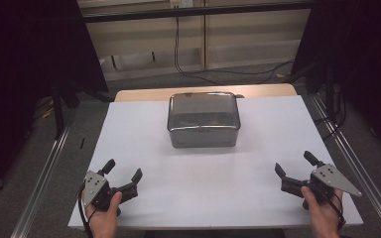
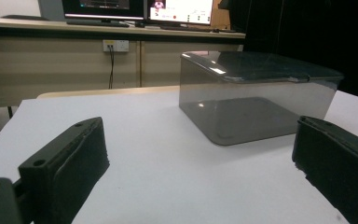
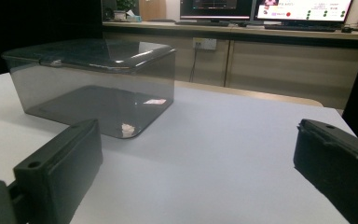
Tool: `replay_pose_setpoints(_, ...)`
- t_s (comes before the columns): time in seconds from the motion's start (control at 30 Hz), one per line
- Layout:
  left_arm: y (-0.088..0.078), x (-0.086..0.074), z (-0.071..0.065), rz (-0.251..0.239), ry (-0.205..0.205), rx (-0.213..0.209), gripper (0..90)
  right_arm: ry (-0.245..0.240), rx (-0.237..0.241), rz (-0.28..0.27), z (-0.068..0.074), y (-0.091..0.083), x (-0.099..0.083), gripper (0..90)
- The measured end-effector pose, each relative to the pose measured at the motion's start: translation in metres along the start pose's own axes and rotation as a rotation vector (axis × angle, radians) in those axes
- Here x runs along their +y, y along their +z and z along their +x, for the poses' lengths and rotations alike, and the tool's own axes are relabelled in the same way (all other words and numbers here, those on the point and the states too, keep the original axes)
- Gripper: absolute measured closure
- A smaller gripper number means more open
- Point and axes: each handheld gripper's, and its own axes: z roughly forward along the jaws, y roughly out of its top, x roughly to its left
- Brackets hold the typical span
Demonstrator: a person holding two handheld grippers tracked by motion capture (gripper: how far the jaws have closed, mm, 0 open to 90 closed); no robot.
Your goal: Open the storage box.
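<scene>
A smoky translucent plastic box (image 1: 204,120) with its lid on sits toward the far middle of the white desk (image 1: 203,188), with dark contents inside it too dim to make out. At the near left corner a hand grips the left claw (image 1: 125,171), its jaws spread wide with nothing between them, well apart from the box. At the near right the other hand holds the right claw (image 1: 293,164), jaws likewise spread and empty, pointing toward the far left.
</scene>
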Motion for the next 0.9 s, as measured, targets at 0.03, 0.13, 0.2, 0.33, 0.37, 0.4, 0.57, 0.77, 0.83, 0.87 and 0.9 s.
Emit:
replay_pose_setpoints(0.03,0.000,0.000,0.000,0.001,-0.008,0.001,3.0,-0.003,-0.001,0.001,0.000,0.000,0.000,0.8)
replay_pose_setpoints(0.13,0.000,0.000,-0.001,0.010,-0.016,0.001,3.0,-0.006,0.001,-0.004,0.001,0.001,0.000,0.9)
replay_pose_setpoints(0.2,0.001,0.000,-0.002,0.008,-0.021,0.005,3.0,-0.012,0.010,0.002,0.002,0.001,0.000,0.8)
replay_pose_setpoints(0.33,0.001,-0.002,-0.001,0.034,-0.019,0.011,3.6,-0.029,0.022,0.019,0.005,0.003,-0.001,1.5)
replay_pose_setpoints(0.37,0.001,-0.002,-0.001,0.034,-0.019,0.011,3.9,-0.029,0.022,0.019,0.005,0.003,-0.001,1.5)
replay_pose_setpoints(0.4,0.002,-0.004,0.000,0.038,-0.030,0.012,3.9,-0.022,0.031,0.023,0.007,0.005,-0.001,1.5)
replay_pose_setpoints(0.57,0.001,-0.004,-0.001,0.044,-0.020,0.022,3.9,-0.018,0.046,0.035,0.011,0.008,0.000,1.1)
replay_pose_setpoints(0.77,-0.002,-0.004,-0.001,0.043,-0.026,0.010,4.8,-0.014,0.075,0.013,0.017,0.010,0.004,0.4)
replay_pose_setpoints(0.83,-0.003,-0.003,-0.002,0.036,-0.025,0.005,4.7,-0.017,0.076,0.011,0.019,0.010,0.005,0.3)
replay_pose_setpoints(0.87,-0.003,-0.003,-0.002,0.035,-0.024,0.004,4.7,-0.015,0.086,0.010,0.022,0.012,0.006,0.4)
replay_pose_setpoints(0.9,-0.003,-0.003,-0.002,0.035,-0.024,0.004,4.7,-0.015,0.086,0.010,0.023,0.012,0.006,0.4)
